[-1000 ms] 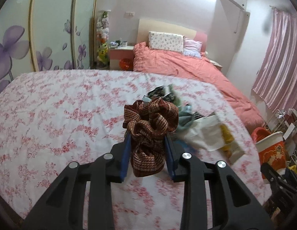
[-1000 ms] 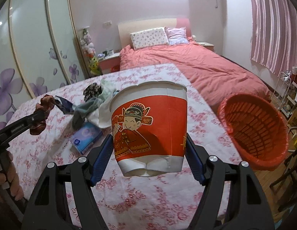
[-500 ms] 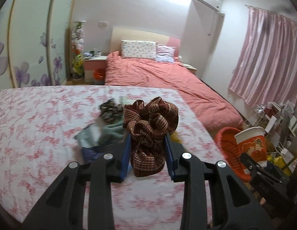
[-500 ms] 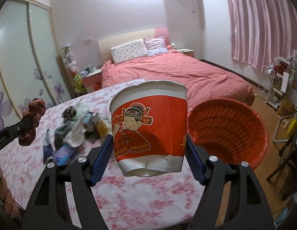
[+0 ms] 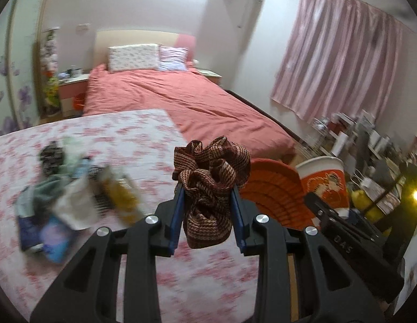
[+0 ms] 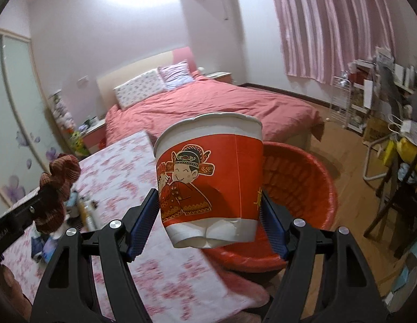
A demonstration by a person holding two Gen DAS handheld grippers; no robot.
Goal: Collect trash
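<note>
My left gripper (image 5: 207, 215) is shut on a brown woven scrunchie (image 5: 209, 185), held above the flowered table (image 5: 144, 140). The scrunchie also shows in the right wrist view (image 6: 57, 188). My right gripper (image 6: 209, 215) is shut on a red and white paper noodle cup (image 6: 211, 180), which also shows in the left wrist view (image 5: 325, 183). The cup hangs in front of an orange-red basket (image 6: 302, 188) that stands on the floor past the table's right edge; the basket also shows in the left wrist view (image 5: 273, 188).
A pile of wrappers, cloth and packets (image 5: 71, 196) lies on the table's left side. A red bed (image 5: 187, 102) stands behind. Cluttered shelves and a chair (image 6: 391, 140) are at the right, by the pink curtain (image 6: 329, 24).
Both grippers swung to the right with their loads. The basket came nearer and now sits right behind the cup. The trash pile slid to the left of the views.
</note>
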